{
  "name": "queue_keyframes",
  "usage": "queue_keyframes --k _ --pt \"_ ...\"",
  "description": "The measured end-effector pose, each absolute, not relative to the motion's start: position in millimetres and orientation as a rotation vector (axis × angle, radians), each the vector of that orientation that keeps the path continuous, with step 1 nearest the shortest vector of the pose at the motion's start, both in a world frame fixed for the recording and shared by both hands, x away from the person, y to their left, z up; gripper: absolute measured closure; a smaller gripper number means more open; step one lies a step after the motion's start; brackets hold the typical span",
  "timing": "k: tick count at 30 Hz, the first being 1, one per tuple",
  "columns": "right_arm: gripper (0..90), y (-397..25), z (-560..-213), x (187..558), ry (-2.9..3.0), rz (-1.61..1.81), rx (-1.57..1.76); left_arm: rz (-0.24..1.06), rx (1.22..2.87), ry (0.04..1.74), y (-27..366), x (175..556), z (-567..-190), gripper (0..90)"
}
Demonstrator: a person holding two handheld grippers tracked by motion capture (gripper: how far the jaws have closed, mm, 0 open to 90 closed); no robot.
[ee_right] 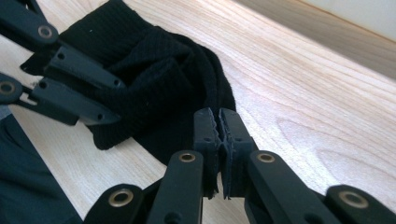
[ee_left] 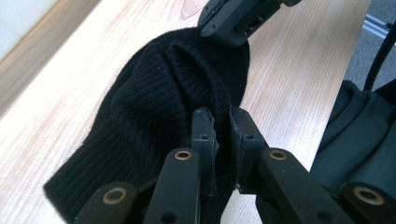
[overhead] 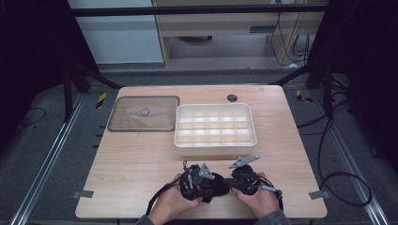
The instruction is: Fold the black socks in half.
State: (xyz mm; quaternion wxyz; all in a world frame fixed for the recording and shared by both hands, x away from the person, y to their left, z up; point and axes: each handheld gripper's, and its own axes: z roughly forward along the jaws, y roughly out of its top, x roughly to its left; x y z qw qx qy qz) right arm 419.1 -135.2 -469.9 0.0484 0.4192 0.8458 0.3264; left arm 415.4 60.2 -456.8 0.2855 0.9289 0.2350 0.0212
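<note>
— Closest to my lens, what have you got?

— Both of my hands at the near edge of the surface, each with a gripper. My left gripper has its jaws pinched nearly together on a fold of the black knitted garment; ribbed cloth sits between the pads.

— And the other one?

— My right gripper is likewise closed down, with a thin edge of the same black knit caught between its jaws. From that side I see the left gripper's jaws reaching into the bunched cloth from the left.

— Where does the garment lie?

— On the wood at the near middle, bunched between the two grippers, partly resting on the surface.

— Anything farther off?

— A white divided tray stands just beyond the grippers, apart from the cloth. Its clear lid lies flat beside it on the left.
</note>
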Motion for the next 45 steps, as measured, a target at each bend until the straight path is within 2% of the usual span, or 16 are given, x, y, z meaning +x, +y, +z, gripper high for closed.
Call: queue_keyframes --k 3,11,13,15,17,18,22,25,30,34,35,38,45 --pt "86.9 -135.3 -469.6 418.3 2.587 0.994 1.280 0.083 2.461 0.661 59.8 418.5 -458.4 80.8" --pt "86.1 -136.1 -471.9 415.8 2.584 1.017 1.293 0.030 2.425 0.676 54.5 421.2 -467.7 79.0" --pt "80.4 -137.0 -471.2 415.7 2.580 1.022 1.292 0.026 2.387 0.686 56.7 418.5 -463.7 71.7" --pt "79.2 -137.1 -470.0 415.2 2.576 1.021 1.286 0.031 2.372 0.686 57.6 416.7 -460.4 68.5" --pt "75.6 -137.2 -467.2 414.1 2.570 1.021 1.277 0.024 2.342 0.695 58.8 413.7 -453.4 58.9" --pt "74.1 -137.2 -465.4 413.7 2.565 1.017 1.281 0.024 2.331 0.689 59.2 411.9 -449.8 57.1" --pt "71.2 -139.2 -458.6 412.9 2.549 1.016 1.278 0.066 2.309 0.667 61.3 406.3 -433.4 51.5" --pt "69.8 -140.3 -455.5 414.0 2.536 1.020 1.273 0.151 2.319 0.672 67.4 407.7 -424.9 48.6" --pt "68.4 -140.1 -448.6 415.9 2.524 1.021 1.273 0.252 2.346 0.756 91.3 416.7 -422.5 40.5" --pt "66.8 -139.3 -444.7 416.8 2.517 1.017 1.266 0.260 2.348 0.795 102.8 419.2 -425.2 33.5" --pt "65.4 -137.1 -442.5 417.2 2.513 1.023 1.269 0.262 2.345 0.809 106.3 419.6 -426.3 28.0" --pt "62.7 -132.5 -440.4 418.4 2.514 1.015 1.244 0.272 2.327 0.837 115.6 419.3 -428.9 22.6" --pt "53.2 -116.2 -436.8 424.7 2.511 0.985 1.227 0.300 2.313 0.879 133.1 417.6 -434.0 18.8"
